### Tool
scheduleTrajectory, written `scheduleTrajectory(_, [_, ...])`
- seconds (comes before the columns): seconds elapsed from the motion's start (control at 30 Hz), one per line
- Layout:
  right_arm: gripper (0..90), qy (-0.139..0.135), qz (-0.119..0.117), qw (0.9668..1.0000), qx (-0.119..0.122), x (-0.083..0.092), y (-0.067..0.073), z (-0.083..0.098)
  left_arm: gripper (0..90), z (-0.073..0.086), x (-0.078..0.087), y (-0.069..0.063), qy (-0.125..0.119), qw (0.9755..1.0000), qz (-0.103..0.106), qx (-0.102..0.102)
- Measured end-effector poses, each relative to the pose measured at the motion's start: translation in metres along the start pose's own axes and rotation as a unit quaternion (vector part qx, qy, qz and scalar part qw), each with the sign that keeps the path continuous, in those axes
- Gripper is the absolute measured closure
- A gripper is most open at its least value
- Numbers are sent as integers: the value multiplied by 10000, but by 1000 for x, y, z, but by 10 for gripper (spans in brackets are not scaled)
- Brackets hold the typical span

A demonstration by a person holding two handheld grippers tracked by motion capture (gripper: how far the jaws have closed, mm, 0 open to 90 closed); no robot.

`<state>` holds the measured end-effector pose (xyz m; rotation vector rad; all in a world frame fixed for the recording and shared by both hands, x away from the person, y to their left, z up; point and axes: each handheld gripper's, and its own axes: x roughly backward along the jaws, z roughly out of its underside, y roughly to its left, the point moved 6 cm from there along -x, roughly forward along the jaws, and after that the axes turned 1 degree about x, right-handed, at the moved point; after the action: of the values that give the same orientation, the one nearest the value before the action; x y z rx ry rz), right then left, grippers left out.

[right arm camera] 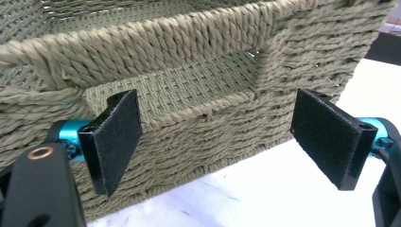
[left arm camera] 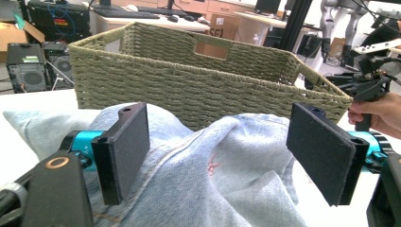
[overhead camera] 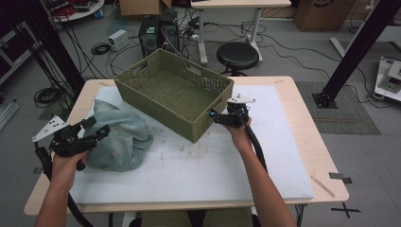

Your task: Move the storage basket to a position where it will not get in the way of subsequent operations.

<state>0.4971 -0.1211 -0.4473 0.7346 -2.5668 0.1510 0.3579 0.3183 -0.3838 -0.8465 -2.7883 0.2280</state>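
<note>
Here a rectangular olive-green woven rope basket (overhead camera: 176,92) sits on the white table mat (overhead camera: 198,161), crumpled pale blue denim (overhead camera: 120,137) beside it. Left gripper (overhead camera: 97,128) gapes over denim; right gripper (overhead camera: 213,115) spreads at the basket's handle slot.

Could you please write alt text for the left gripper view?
The open left gripper straddles crumpled pale denim on a white table, with a woven green basket just behind. At right, a hand holds the right gripper by the basket's end.

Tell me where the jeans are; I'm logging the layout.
In the high view the jeans lie crumpled at the table's left, against the basket's near-left side, under the left hand-held gripper.
</note>
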Motion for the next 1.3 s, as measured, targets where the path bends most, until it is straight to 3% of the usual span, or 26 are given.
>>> scheduleTrajectory(0.07, [216, 5, 48, 10000, -62, 1, -2, 0, 221, 1, 2, 3, -11, 10000, -38, 18])
scheduleTrajectory(0.17, [215, -78, -80, 9998, -136, 8, -1, -1, 221, 2, 5, 6, -25, 10000, -88, 36])
scheduleTrajectory(0.47, [211, -148, -508, 9984, 218, 27, 27, 10, 221, 4, 9, 9, -53, 9999, -91, 93])
scheduleTrajectory(0.6, [211, -84, -709, 9968, 359, 27, 38, 14, 221, 3, 7, 7, -39, 10000, -62, 57])
scheduleTrajectory(0.9, [193, -58, -585, 9981, 200, 7, 39, 14, 221, 3, 6, 8, -21, 10000, -38, 73])
scheduleTrajectory(1.1, [193, 30, -381, 9991, 158, 0, 26, 8, 221, 2, 5, 8, -18, 10000, -54, 46])
scheduleTrajectory(1.3, [194, 26, -397, 9991, 148, 9, 23, 8, 230, 4, 6, 12, 41, 9999, -107, 106])
